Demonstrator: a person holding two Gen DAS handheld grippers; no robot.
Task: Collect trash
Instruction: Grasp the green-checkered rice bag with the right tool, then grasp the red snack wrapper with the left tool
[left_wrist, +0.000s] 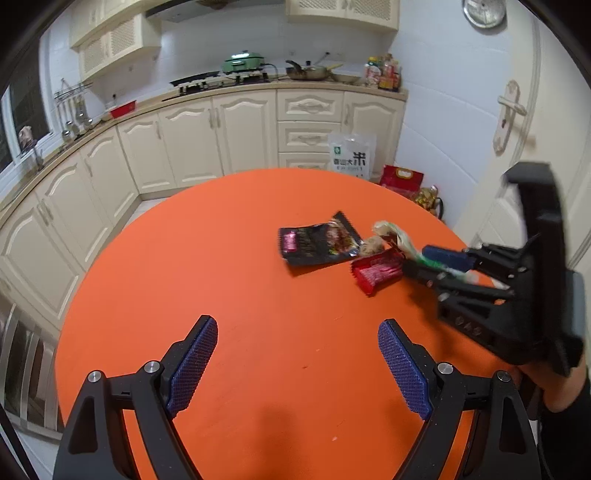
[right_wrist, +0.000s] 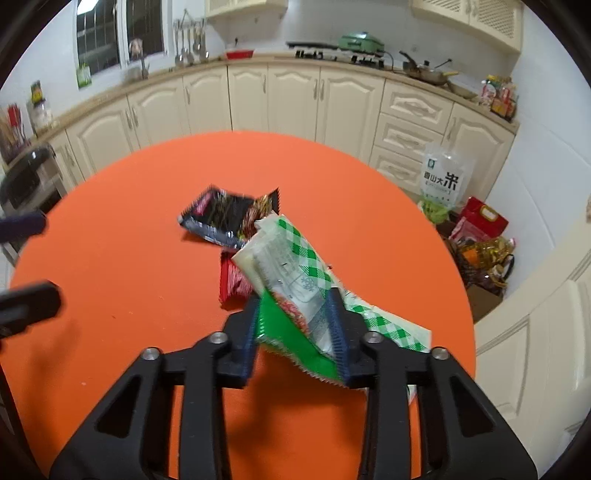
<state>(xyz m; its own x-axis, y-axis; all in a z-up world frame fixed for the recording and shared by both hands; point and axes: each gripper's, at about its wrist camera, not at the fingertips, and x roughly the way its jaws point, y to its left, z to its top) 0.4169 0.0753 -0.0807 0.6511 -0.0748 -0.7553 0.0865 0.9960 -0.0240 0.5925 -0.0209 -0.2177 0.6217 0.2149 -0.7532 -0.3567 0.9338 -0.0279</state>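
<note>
On the round orange table lie a black snack wrapper and a red wrapper. My right gripper is shut on a green-and-white checked wrapper, which sticks up and forward between the blue pads. In the left wrist view that gripper reaches in from the right, beside the red wrapper, with the checked wrapper in it. The black wrapper and red wrapper lie just past the right fingertips. My left gripper hangs open over bare table, nothing between its fingers.
Cream kitchen cabinets curve behind the table, with a stove and pans on the counter. A rice bag, a red bag and other goods stand on the floor by the door. A hand holds the right gripper.
</note>
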